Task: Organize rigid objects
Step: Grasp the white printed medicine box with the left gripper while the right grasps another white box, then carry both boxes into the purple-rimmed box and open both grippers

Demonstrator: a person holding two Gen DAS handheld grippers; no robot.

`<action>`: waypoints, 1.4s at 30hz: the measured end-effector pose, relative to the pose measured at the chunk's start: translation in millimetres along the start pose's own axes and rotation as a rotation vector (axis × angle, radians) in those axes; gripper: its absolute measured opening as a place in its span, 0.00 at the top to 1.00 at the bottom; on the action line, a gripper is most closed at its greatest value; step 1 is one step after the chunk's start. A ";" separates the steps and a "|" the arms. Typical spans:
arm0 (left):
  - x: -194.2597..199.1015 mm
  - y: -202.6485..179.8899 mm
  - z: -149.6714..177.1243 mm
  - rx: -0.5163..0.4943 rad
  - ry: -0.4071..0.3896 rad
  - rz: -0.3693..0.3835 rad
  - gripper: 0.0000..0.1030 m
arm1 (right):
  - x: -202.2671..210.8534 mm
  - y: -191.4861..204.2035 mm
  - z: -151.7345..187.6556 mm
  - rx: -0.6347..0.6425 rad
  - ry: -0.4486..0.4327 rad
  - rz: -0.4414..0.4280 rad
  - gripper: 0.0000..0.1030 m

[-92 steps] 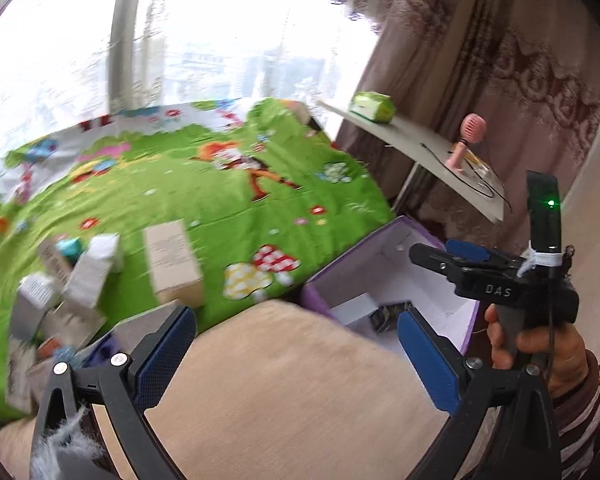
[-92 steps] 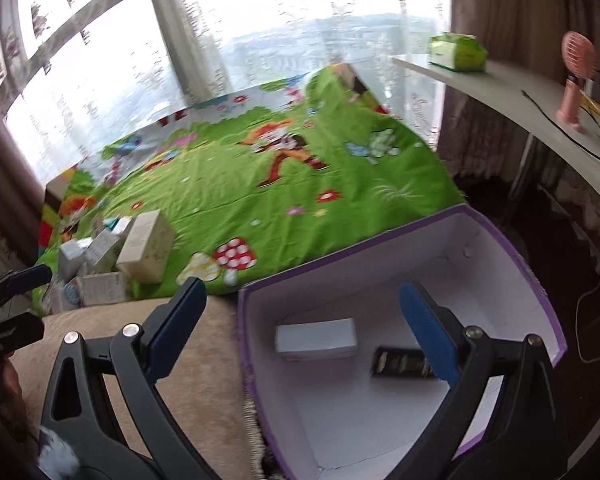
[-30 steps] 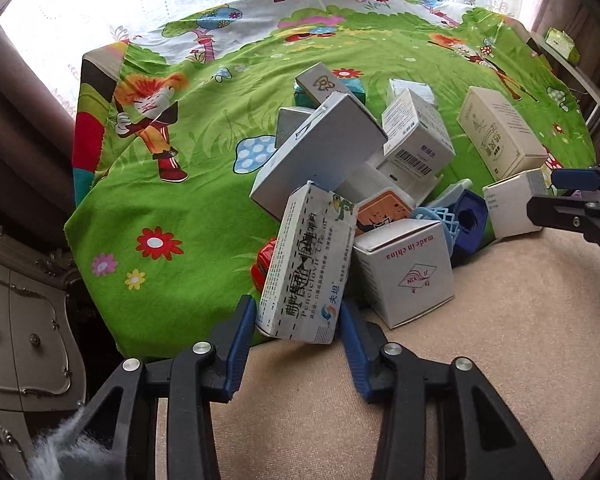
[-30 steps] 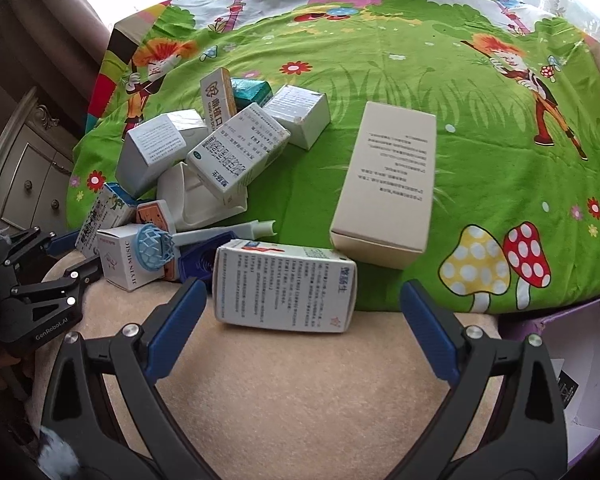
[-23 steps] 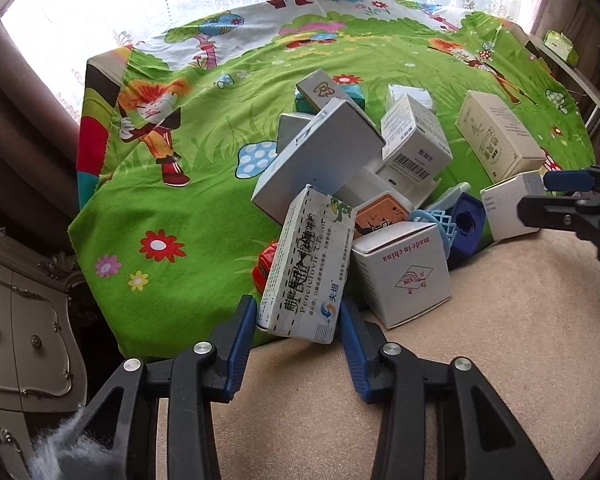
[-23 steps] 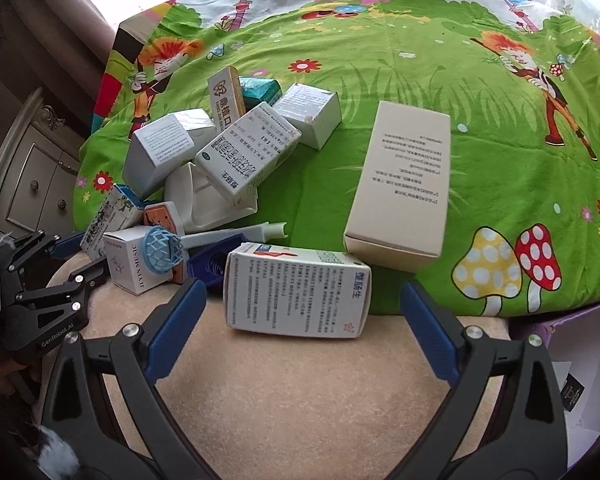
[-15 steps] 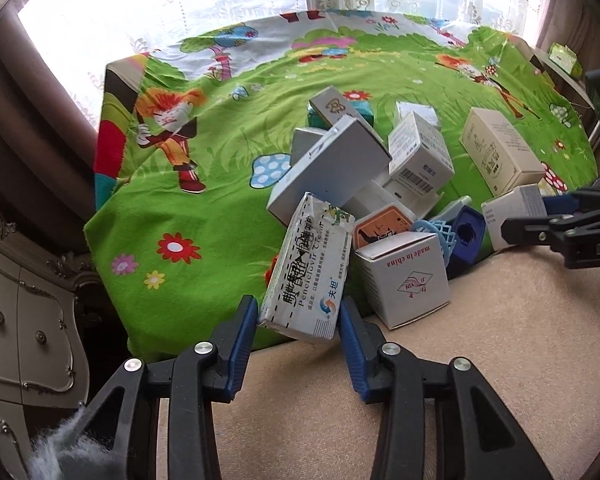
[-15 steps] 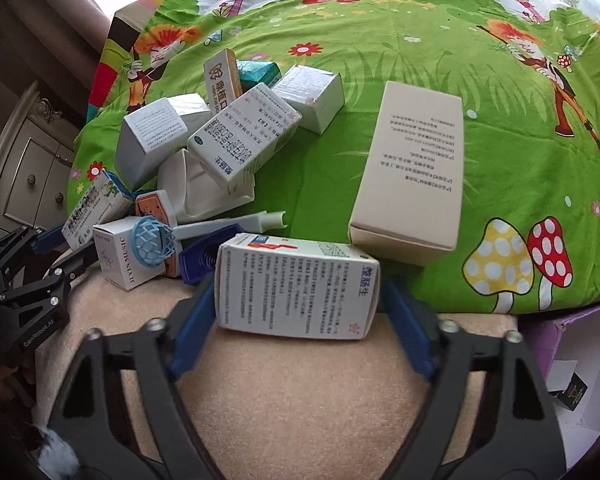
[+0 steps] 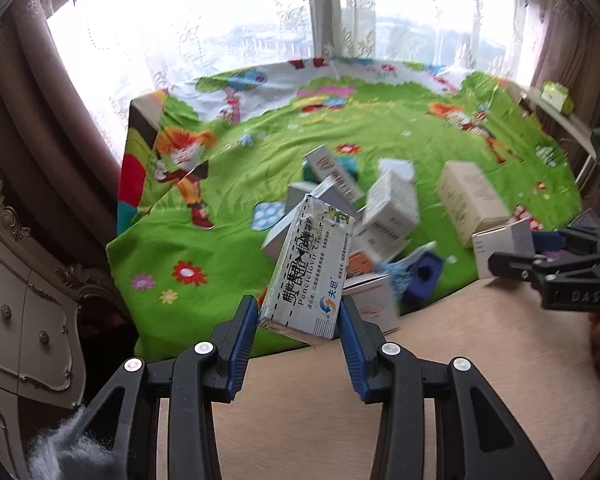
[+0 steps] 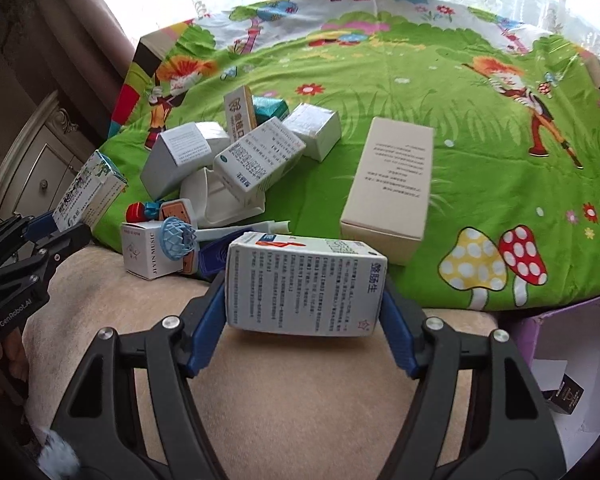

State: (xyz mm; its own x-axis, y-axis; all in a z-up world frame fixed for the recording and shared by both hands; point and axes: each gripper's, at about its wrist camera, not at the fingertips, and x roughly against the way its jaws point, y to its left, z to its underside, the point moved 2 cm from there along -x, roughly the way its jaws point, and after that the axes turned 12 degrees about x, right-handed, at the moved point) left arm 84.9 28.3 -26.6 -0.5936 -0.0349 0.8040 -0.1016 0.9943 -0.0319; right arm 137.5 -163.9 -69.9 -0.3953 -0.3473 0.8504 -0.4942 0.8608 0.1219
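Gripping a carton in each claw above the beige cushion edge.
Now lifting the penciclovir cream box (image 9: 308,268), clamped upright in the narrowly set left claw (image 9: 298,320), off the pile; right claw (image 10: 304,308), wide a second ago, now pinching the white medicine box (image 10: 304,284) endwise beside the green cartoon sheet (image 10: 420,80); purple bin (image 10: 572,352) lying rightward.

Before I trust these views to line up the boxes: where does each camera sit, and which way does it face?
Left wrist: behind the left claw, looking down-forward at its held cream box; right claw at the right edge.
Right wrist: behind the right claw, looking down-forward at its held medicine box; left claw at the left edge.
Shared: the box pile on the green cloth.
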 end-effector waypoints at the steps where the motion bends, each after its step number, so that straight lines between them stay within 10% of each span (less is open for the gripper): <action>1: 2.2 -4.6 0.2 -0.002 -0.004 0.012 0.59 | 3.4 -1.0 1.2 -0.003 -0.008 0.006 0.29; 16: 22.5 -98.8 6.8 -0.085 0.016 0.264 0.59 | 70.9 -51.7 51.7 -0.133 -0.128 0.071 0.29; 42: 41.1 -291.5 51.6 -0.345 0.199 0.629 0.59 | 172.2 -201.6 161.0 -0.408 -0.151 0.474 0.27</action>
State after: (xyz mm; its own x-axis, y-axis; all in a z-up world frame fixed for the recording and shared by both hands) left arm 48.9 -268.1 -14.9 -0.2978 0.5381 0.7885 0.4856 0.7966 -0.3601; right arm 44.4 -457.1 -30.5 -0.6180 0.0823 0.7819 0.0835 0.9958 -0.0388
